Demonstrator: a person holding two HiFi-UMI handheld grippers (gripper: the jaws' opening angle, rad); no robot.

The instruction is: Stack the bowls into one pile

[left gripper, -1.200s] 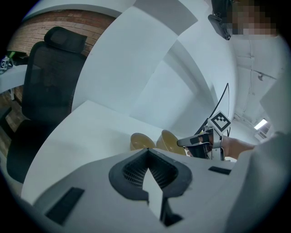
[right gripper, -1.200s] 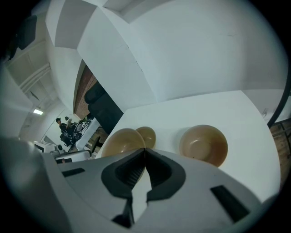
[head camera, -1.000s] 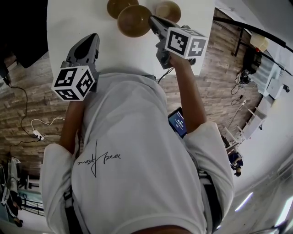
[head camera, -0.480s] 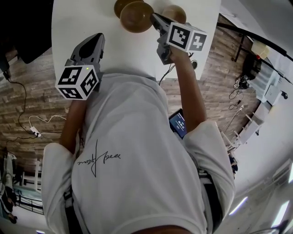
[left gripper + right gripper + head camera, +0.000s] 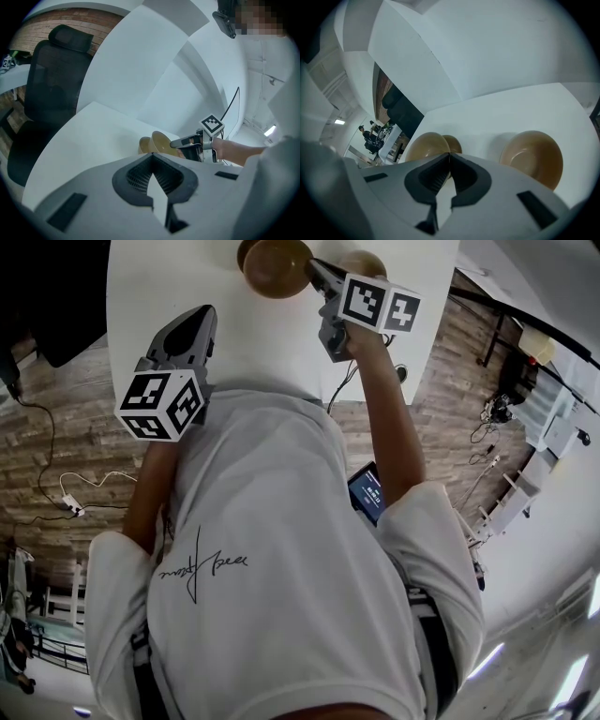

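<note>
Three tan wooden bowls are at the far end of the white table (image 5: pixel 150 287). My right gripper (image 5: pixel 315 269) is shut on the rim of one bowl (image 5: pixel 277 266) and holds it tilted above the table. In the right gripper view the held bowl (image 5: pixel 424 146) sits left of the jaws (image 5: pixel 449 155). A second bowl (image 5: pixel 246 249) lies just behind it, partly covered. The third bowl (image 5: pixel 534 157) rests on the table to the right, apart. My left gripper (image 5: pixel 195 322) hovers over the near table, shut and empty; its view shows the bowls (image 5: pixel 161 143) ahead.
A black office chair (image 5: pixel 51 79) stands beyond the table's left side. Cables (image 5: pixel 66 502) trail over the wooden floor at the left. A phone (image 5: pixel 366 493) shows at the person's right hip. White walls rise behind the table.
The right gripper has carried its bowl farther from me, so that it now overlaps more of the second bowl. The left gripper has stayed about where it was.
</note>
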